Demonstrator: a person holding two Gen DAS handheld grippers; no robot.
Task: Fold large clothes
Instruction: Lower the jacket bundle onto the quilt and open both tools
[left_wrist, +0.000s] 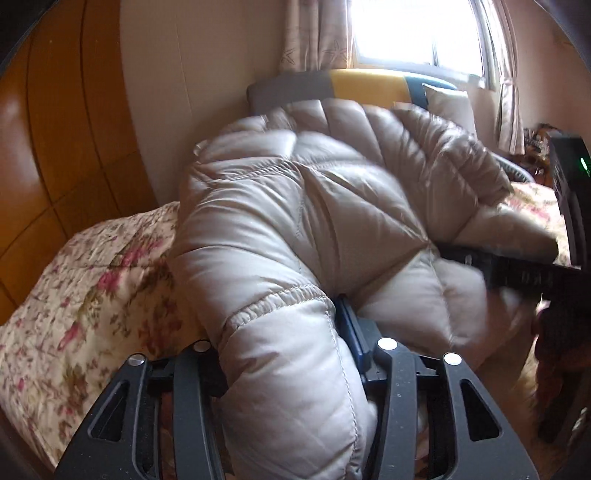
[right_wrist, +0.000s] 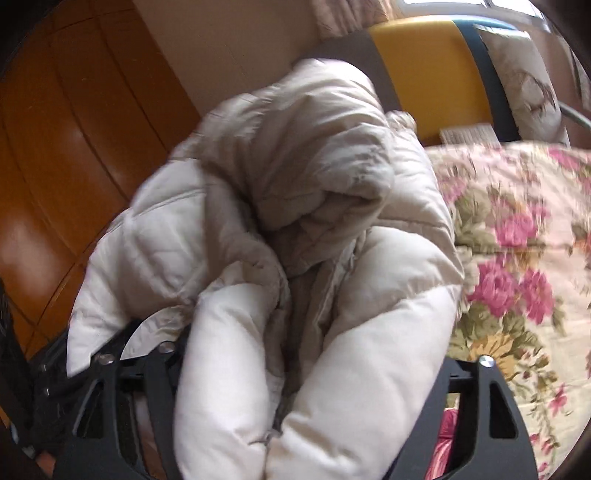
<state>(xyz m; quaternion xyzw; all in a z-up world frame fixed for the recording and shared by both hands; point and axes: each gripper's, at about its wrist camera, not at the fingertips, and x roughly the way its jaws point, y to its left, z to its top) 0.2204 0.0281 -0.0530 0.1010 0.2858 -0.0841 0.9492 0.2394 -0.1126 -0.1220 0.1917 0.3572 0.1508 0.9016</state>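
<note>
Lying bunched on the floral bedspread (left_wrist: 74, 280), puffy beige down jacket (left_wrist: 295, 206) running lengthwise away toward the headboard (left_wrist: 365, 83) and window (left_wrist: 413, 29). Pinching a quilted fold: left gripper (left_wrist: 291, 354), half-closed. Straddling a thicker roll, spread wide: right gripper (right_wrist: 314, 373); pressing or slack, cannot tell.

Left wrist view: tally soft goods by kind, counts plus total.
Puffer jacket: 1
Floral bedspread: 1
Pillow: 1
Curtain panels: 2, one on each side of the window
Total: 5
</note>
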